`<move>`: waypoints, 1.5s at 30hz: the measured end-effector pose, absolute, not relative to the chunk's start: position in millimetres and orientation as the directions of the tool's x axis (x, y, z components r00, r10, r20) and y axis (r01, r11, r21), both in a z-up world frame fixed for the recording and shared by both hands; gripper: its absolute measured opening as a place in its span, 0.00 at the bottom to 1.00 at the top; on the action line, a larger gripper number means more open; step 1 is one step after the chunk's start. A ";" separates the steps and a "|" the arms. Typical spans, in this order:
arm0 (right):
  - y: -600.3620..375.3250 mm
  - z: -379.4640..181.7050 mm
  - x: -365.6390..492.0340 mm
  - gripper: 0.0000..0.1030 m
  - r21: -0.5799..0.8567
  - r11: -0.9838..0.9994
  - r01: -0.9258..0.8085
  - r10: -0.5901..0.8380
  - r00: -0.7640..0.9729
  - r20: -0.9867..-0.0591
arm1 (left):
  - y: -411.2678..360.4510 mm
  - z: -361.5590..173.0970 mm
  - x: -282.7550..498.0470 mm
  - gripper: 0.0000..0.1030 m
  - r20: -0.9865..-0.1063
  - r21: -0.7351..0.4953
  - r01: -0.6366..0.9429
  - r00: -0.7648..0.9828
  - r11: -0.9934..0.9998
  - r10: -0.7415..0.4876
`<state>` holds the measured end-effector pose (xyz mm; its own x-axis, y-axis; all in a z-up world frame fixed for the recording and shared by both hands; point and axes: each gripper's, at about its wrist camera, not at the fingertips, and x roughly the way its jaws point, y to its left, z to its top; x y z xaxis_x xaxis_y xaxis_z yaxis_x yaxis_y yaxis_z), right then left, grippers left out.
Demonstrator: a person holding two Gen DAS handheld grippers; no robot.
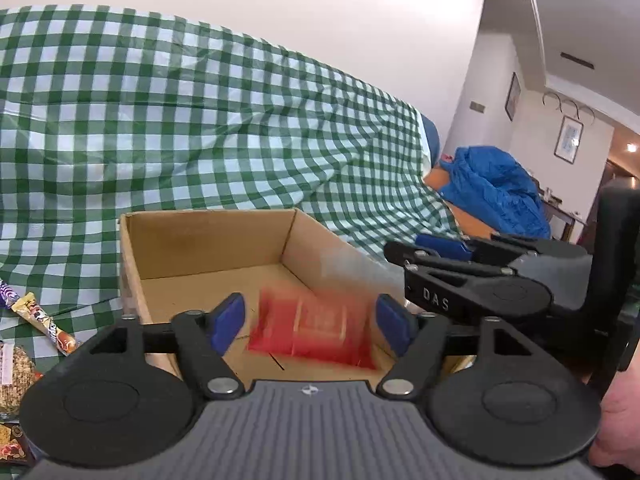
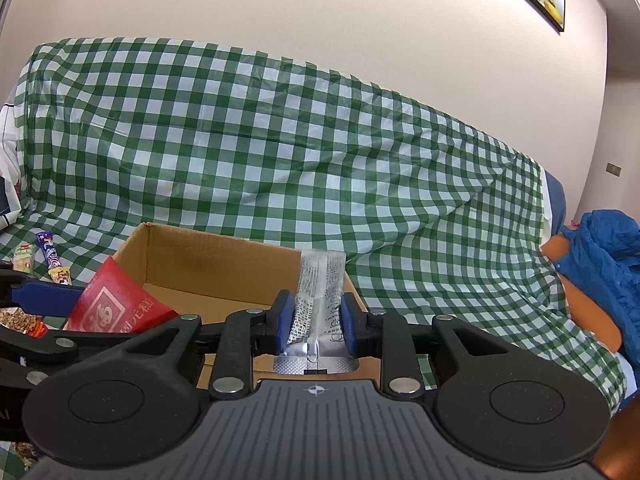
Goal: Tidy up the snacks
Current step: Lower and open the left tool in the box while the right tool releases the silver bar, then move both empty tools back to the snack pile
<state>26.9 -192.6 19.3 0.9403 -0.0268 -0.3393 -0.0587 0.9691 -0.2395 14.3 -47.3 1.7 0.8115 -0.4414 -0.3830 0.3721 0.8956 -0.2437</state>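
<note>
A green-and-white checked cloth [image 2: 320,140] drapes the sofa where an open brown cardboard box [image 1: 208,240] sits. Over the box, the left claw [image 1: 310,322] stands wide apart, its blue pads clear of the red foil snack packet [image 1: 316,326], which is blurred between them, apparently dropping into the box. The right claw [image 2: 314,322] is clamped narrowly on a silver foil snack sachet [image 2: 320,292], held upright above the box's near edge. Several loose wrapped snacks [image 1: 44,322] lie on the cloth left of the box. The risk, as I judge it: the red packet may catch the box wall and tip out, and the slick sachet could slide from its narrow pinch before it is over the box.
</note>
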 end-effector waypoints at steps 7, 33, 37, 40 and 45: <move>-188.6 18.0 26.1 0.54 -0.266 0.963 -0.035 -0.056 0.943 -0.328 | -47.7 3.1 12.7 0.72 -0.360 -0.232 0.373 0.825 0.898 -0.436; -118.8 11.6 7.7 0.53 -0.264 0.952 -0.151 0.069 0.952 -0.298 | 87.2 6.8 20.0 0.25 -0.511 -0.401 0.017 0.826 0.916 -0.238; -96.8 10.3 3.1 0.46 -0.252 0.944 -0.212 0.127 0.940 -0.316 | 119.5 -4.9 17.3 0.31 -0.581 -0.431 -0.052 0.780 0.901 -0.233; -78.7 8.2 -0.1 0.44 -0.250 0.932 -0.262 0.173 0.929 -0.329 | 139.1 -12.8 18.0 0.40 -0.626 -0.422 -0.103 0.751 0.901 -0.208; -50.9 5.6 -1.5 0.37 -0.249 0.911 -0.330 0.230 0.905 -0.358 | 169.3 -27.5 17.2 0.69 -0.693 -0.400 -0.205 0.706 0.893 -0.148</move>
